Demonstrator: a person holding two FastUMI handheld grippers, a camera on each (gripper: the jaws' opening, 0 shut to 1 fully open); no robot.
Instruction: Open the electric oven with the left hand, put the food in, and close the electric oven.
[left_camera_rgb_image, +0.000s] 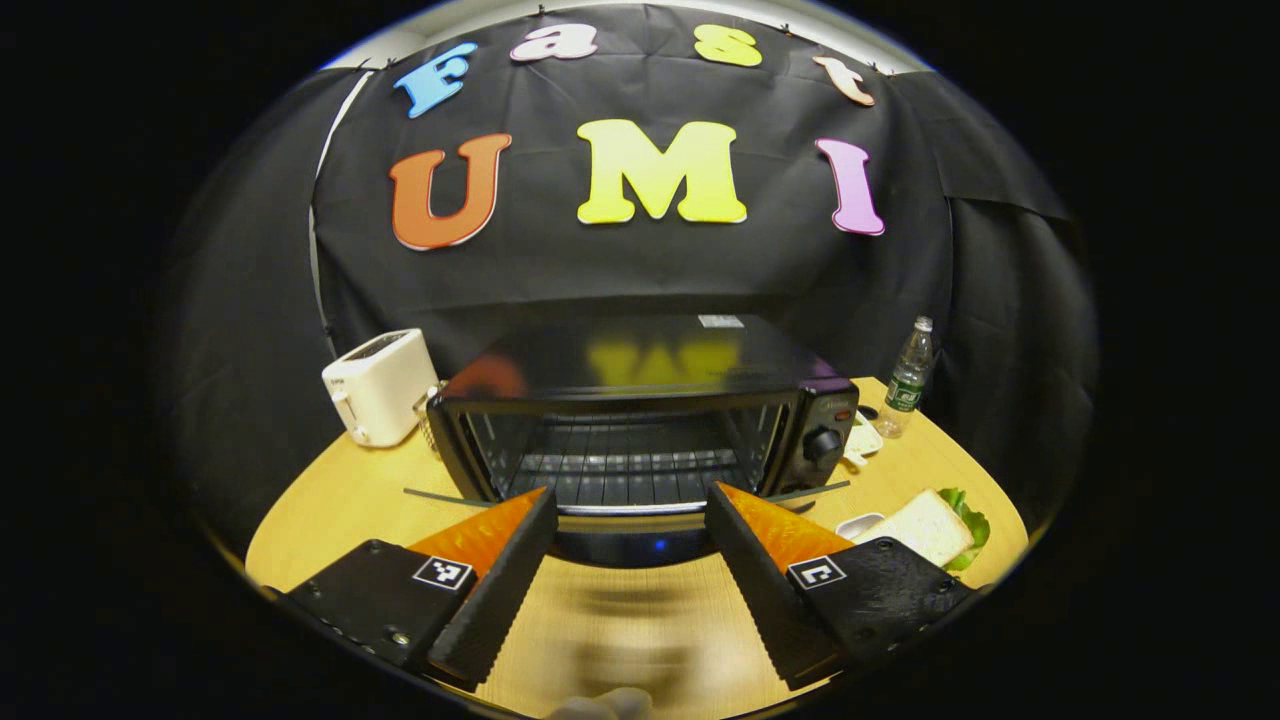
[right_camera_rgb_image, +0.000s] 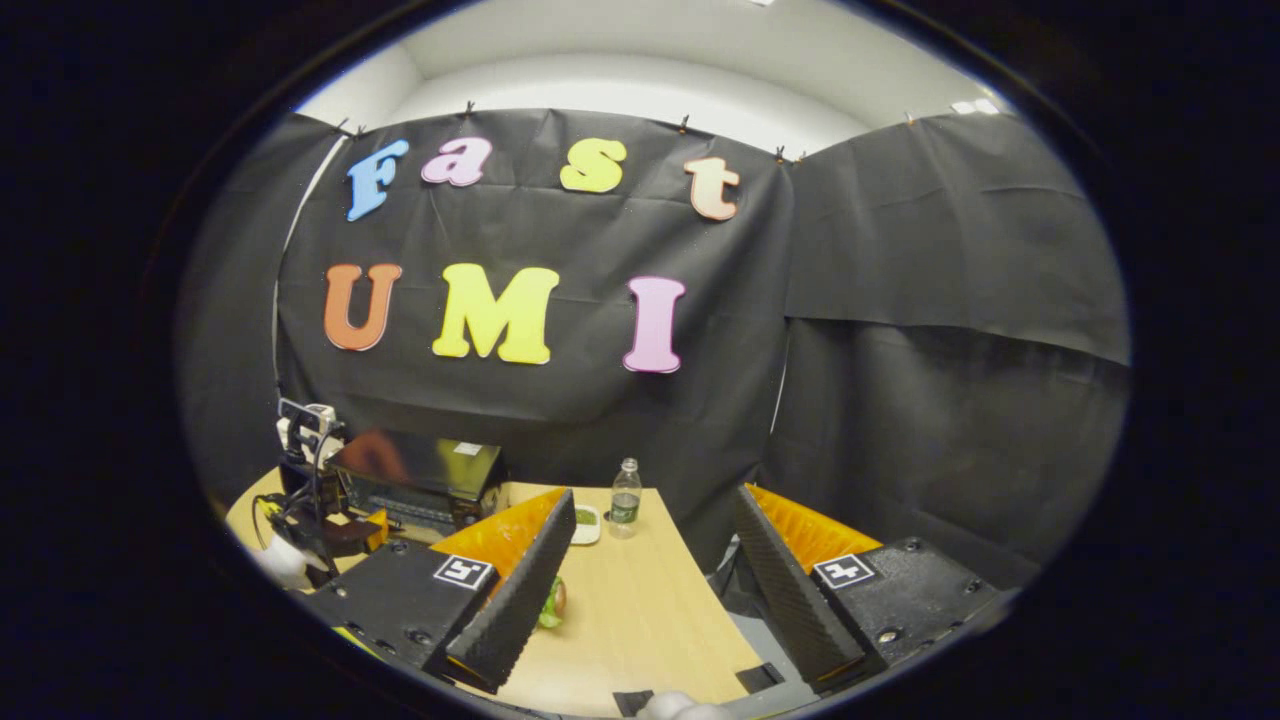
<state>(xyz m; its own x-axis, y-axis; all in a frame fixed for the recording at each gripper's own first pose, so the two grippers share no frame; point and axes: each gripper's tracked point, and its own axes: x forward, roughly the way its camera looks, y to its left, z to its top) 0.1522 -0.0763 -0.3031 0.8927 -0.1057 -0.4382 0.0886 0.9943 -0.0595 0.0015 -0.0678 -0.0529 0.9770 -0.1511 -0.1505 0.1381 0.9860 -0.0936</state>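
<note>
While oven sits at 12 o'clock on counter with door down, rack showing, left gripper hangs before it, jaws wide apart, holding nothing. Bread on lettuce lies at 3 o'clock. Toaster at 10 o'clock. Right gripper jaws wide apart, holding nothing; bottle at 12 o'clock

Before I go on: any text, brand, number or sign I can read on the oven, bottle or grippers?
No readable text on the objects.
sticker on top of the oven: blurred.
print above its knob: too small.
bottle label: too small.
Squares on left gripper and right gripper: marker patterns, not words.
</note>
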